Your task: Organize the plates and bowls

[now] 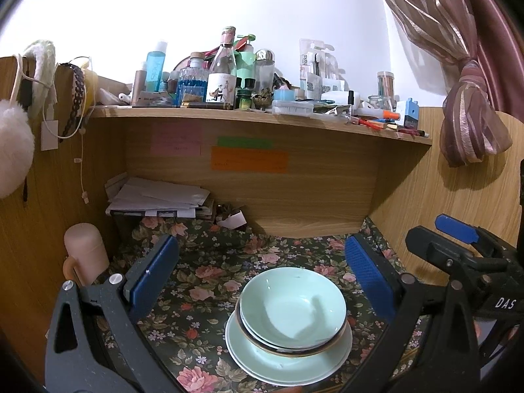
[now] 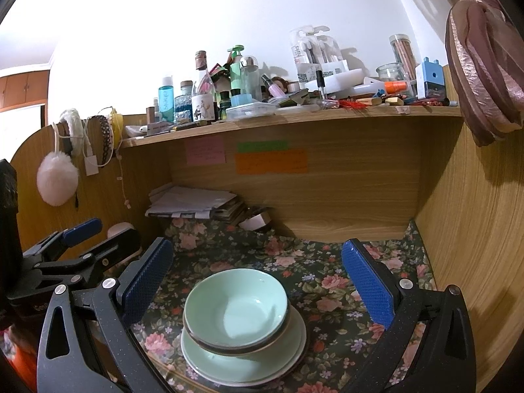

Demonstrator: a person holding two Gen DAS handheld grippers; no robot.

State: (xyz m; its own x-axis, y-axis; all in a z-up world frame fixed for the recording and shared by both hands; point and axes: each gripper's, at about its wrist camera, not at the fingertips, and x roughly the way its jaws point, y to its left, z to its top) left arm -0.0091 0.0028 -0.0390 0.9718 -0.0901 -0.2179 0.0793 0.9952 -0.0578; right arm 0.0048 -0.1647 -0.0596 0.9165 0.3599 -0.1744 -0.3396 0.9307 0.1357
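Nearest to us, our left gripper (image 1: 258, 281) and right gripper (image 2: 258, 281) both stand wide apart and hold nothing. Between their blue pads sit the pale green ceramic bowls (image 1: 292, 308), nested, upon the pale green round plates (image 1: 288, 357), on the dark floral tablecloth (image 1: 203, 281). We judge the stack may slide or tip if one pad pushes its rim sideways. Farther on, a pile of white papers (image 1: 157, 199) lies under the crowded wooden shelf (image 1: 262, 121), which limits lifting room.
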